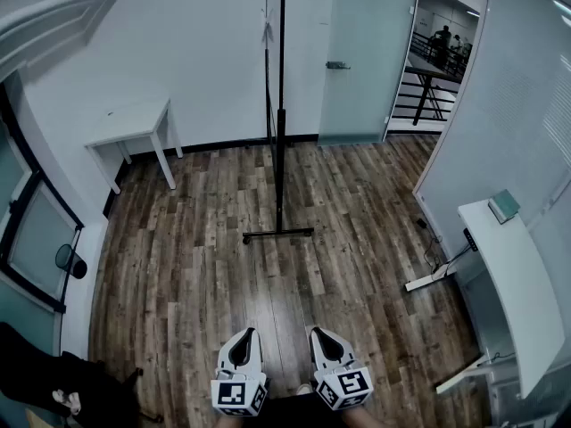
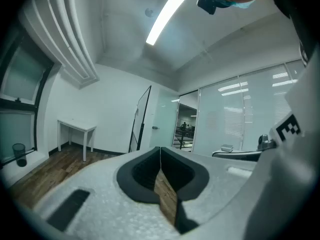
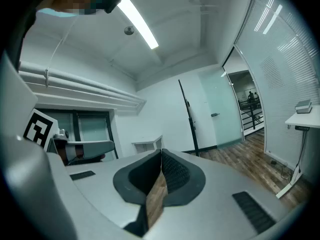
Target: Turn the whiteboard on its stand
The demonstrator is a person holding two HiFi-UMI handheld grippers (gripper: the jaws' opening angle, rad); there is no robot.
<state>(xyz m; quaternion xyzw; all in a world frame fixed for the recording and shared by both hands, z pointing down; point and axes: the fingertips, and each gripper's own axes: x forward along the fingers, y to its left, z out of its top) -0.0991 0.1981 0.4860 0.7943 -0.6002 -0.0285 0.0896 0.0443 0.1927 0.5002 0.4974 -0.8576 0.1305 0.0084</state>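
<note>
As head view alone shows, whiteboard foot [image 1: 278, 234] grounded.

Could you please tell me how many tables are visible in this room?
2: a small white table by the far wall, left, and a long white desk along the right wall. Others may be hidden.

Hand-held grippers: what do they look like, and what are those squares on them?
Both the left hand-held gripper and the right hand-held gripper are whitish-grey shells with black ribbed pads lining their jaws. Each carries a white cube printed with black square markers at its back end. No cables show.
</note>
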